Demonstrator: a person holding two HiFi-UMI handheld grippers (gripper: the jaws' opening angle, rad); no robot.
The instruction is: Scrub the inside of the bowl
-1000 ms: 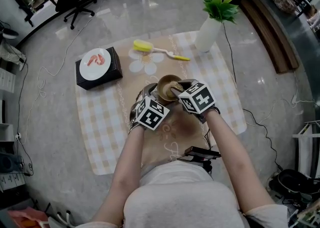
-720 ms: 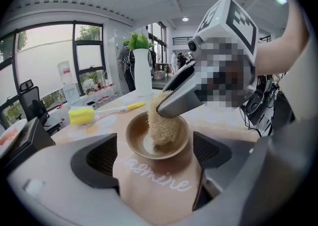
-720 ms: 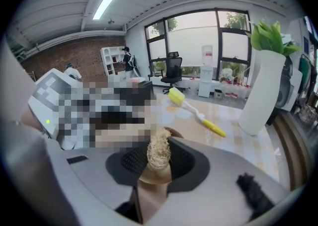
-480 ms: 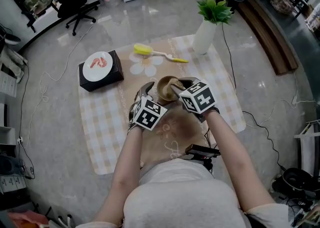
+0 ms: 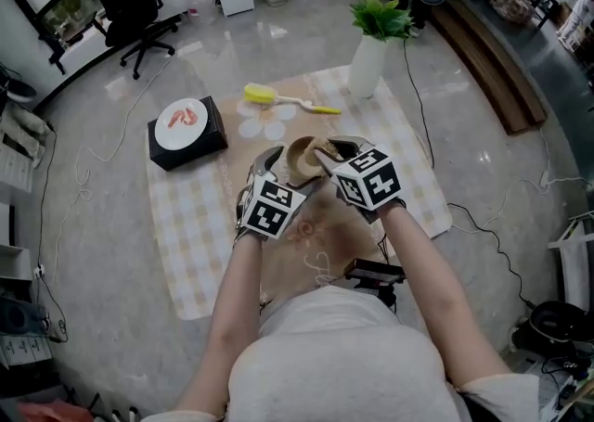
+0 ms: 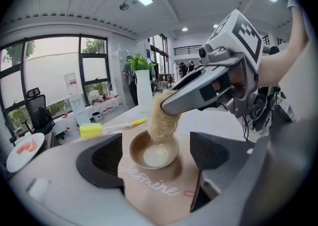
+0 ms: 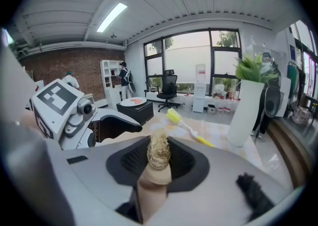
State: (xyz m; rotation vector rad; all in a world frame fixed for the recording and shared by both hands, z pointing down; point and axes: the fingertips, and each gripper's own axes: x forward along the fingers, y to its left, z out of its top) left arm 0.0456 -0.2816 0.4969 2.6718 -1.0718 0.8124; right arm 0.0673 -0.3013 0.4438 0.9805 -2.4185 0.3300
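At bowl (image 6: 137, 151) rim, loofah (image 6: 161, 120) slightly higher

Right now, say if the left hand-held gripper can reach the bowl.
Probably yes: the bowl lies ungripped between the closing jaws of the left hand-held gripper; only the loofah in the right hand-held gripper dips in.

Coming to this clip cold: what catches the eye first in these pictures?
The right tool clamps a pale loofah scrubber and dips it into the tan bowl at the middle of the checkered mat. Beyond lie a yellow brush, a white vase of greenery at far right, and a plate of pink food on a black box at left.
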